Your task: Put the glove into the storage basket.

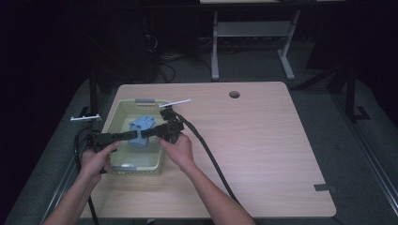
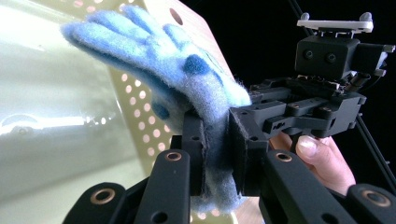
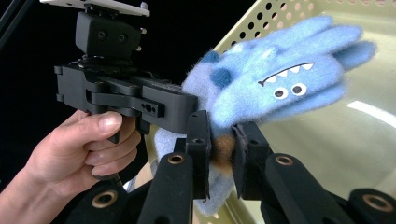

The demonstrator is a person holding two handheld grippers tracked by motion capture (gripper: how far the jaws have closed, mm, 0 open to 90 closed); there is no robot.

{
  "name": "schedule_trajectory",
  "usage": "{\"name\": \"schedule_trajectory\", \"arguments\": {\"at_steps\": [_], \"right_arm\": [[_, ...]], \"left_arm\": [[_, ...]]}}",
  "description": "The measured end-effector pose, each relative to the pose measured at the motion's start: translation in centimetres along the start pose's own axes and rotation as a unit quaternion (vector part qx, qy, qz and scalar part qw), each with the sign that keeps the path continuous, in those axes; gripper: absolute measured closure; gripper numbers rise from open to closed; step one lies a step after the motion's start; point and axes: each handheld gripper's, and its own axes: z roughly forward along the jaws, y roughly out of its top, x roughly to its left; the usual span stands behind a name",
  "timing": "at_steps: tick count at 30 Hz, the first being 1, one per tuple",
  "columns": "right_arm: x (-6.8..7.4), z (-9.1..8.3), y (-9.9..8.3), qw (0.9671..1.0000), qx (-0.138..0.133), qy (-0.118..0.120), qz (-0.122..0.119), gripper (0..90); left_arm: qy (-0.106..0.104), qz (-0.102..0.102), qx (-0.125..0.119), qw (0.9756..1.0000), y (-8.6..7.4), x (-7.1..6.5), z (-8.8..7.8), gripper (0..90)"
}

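both your left claw (image 2: pixel 217 154) and right claw (image 3: pixel 219 154) are clamped on the blue monster glove (image 3: pixel 280 79). it hangs over the perforated basket (image 1: pixel 123 108), not yet set down.

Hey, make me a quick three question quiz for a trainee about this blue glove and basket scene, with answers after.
1. True or false: both grippers are clamped on the blue glove.
2. What is printed on the glove? A) a monster face B) a star C) stripes
3. Over what does the glove hang in the high view?

Key:
1. True: the left gripper and the right gripper each pinch its cuff end.
2. A: eyes and a toothy mouth.
3. The pale perforated basket.
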Motion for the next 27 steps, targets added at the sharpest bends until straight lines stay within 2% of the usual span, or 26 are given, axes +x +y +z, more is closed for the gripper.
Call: {"name": "schedule_trajectory", "arguments": {"at_steps": [2,4,10,21,27], "right_arm": [[-0.1,0.3,0.0,1.0000,0.000,0.001,0.003,77.8],[-0.3,0.7,-0.1,1.0000,0.006,-0.003,0.003,77.8],[-0.8,1.6,-0.3,0.9999,0.010,-0.005,0.007,77.9],[-1.3,2.5,-0.5,0.9997,0.017,-0.007,0.015,77.7],[-1.5,2.7,-0.6,0.9996,0.021,-0.015,0.013,77.2]], "left_arm": [[0.006,0.003,0.002,1.0000,0.0,0.2,-0.1,77.4],[0.021,0.010,0.009,0.9997,0.1,0.4,-0.1,77.6],[0.035,0.005,0.013,0.9993,0.0,0.9,-0.2,77.7],[0.048,0.002,0.024,0.9985,-0.1,1.6,-0.3,77.7],[0.055,0.003,0.028,0.9981,-0.1,1.7,-0.1,77.8]]}}
